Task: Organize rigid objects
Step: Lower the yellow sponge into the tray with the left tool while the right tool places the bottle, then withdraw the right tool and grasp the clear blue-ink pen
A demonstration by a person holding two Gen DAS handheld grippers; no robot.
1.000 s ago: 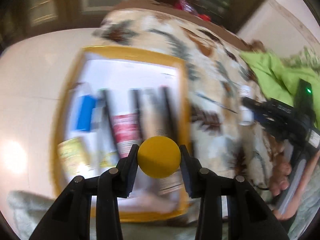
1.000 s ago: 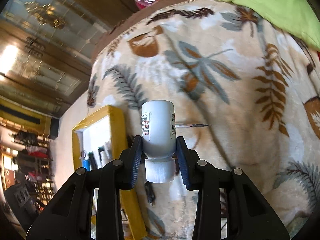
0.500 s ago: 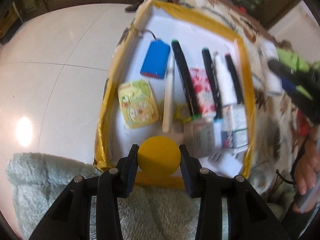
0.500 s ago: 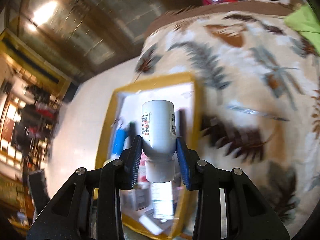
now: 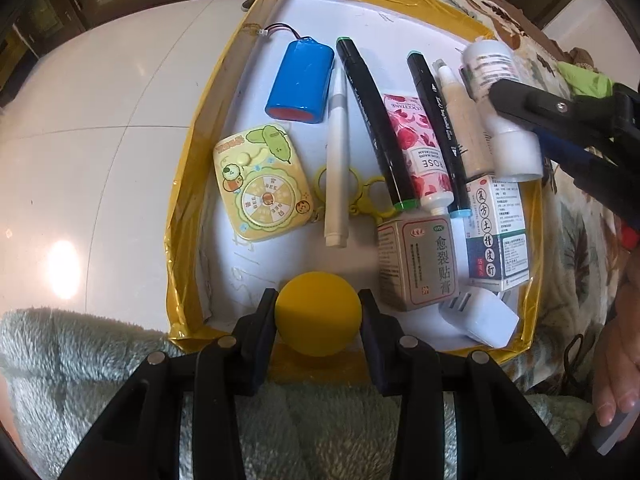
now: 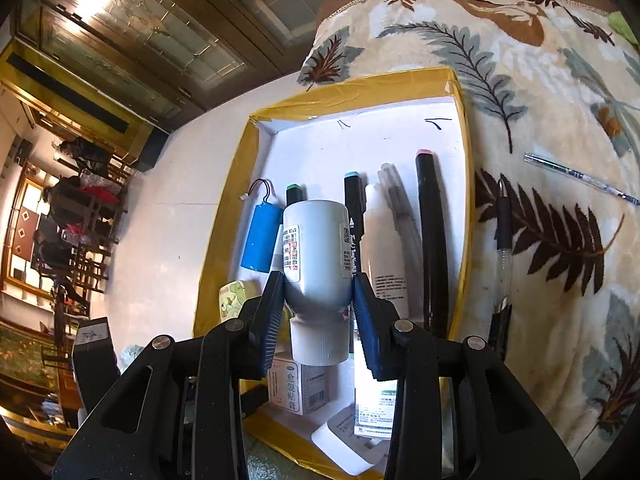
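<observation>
My left gripper [image 5: 318,314] is shut on a yellow ball [image 5: 318,312] and holds it over the near edge of a yellow-rimmed white tray [image 5: 184,184]. My right gripper [image 6: 318,300] is shut on a white bottle [image 6: 316,256], cap toward me, above the same tray [image 6: 224,216]. In the left wrist view the bottle [image 5: 494,80] and right gripper [image 5: 560,120] hang over the tray's right side. The tray holds a blue battery pack [image 5: 300,80], markers, a white pen [image 5: 336,152], a rose cream tube [image 5: 416,148], medicine boxes [image 5: 418,264] and a yellow bee toy [image 5: 260,184].
The tray lies on a leaf-patterned blanket [image 6: 540,80]. Two pens [image 6: 502,240] lie on the blanket right of the tray. A grey fleece cover [image 5: 80,380] is at the near side. White tiled floor [image 5: 100,120] lies to the left. A white charger [image 5: 480,316] sits in the tray's near right corner.
Both grippers have swung over the tray. The left wrist view closed in on its near edge; the right gripper carried the bottle from above the blanket to above the tray.
</observation>
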